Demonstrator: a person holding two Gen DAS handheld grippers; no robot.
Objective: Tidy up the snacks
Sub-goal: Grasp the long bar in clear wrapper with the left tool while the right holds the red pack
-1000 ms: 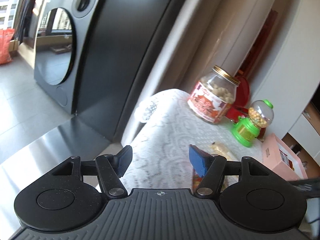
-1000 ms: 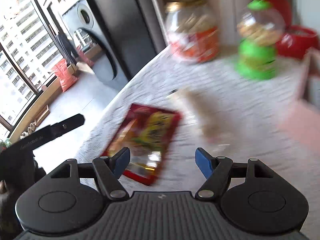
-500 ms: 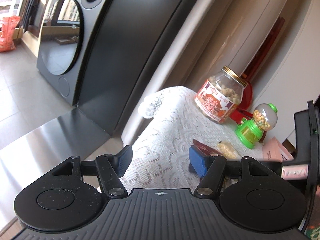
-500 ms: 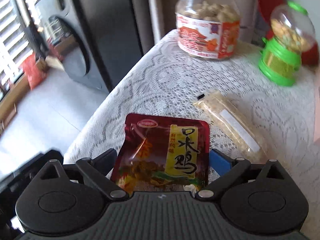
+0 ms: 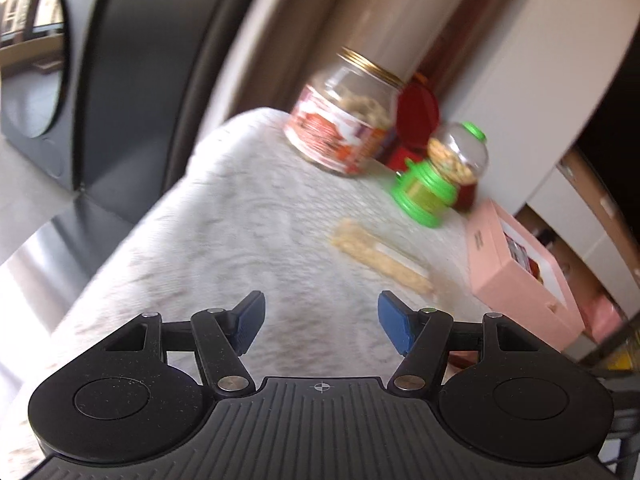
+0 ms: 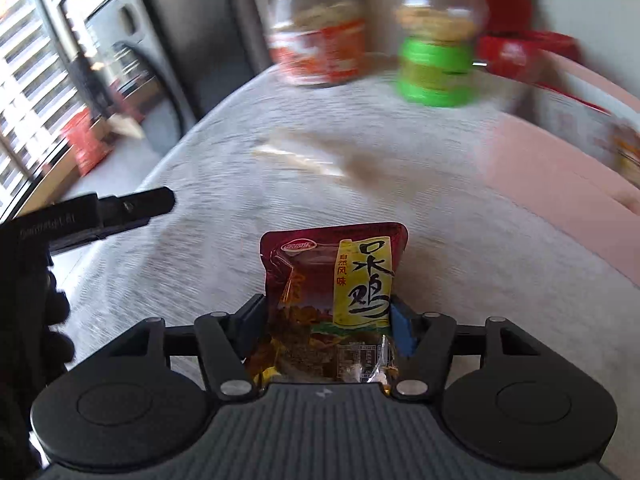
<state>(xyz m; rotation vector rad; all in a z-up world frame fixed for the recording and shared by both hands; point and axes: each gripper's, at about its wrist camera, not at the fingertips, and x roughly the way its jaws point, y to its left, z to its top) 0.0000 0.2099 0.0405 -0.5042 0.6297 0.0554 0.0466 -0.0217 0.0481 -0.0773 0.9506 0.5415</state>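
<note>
While the lace-covered table (image 6: 248, 184) fills the frame and the pink box (image 6: 560, 176) sits at right, my right tongs (image 6: 328, 320) clamp the red chicken snack pouch (image 6: 332, 288) at lower centre, mid-carry; next, probably into the box. My left tongs (image 5: 320, 320) gape empty.

A: What has changed at the right tool (image 6: 328, 320)?

B: A second ago it stood open above the red snack packet (image 6: 334, 304), which lay flat on the surface (image 6: 200, 208). Its fingers have since closed on the packet's sides, and the packet now stands lifted between them.

A: And in the left view?

B: The packet has gone from the surface beside the clear packet (image 5: 384, 256), and the left tool (image 5: 320, 322) has swung further over the surface.
</note>
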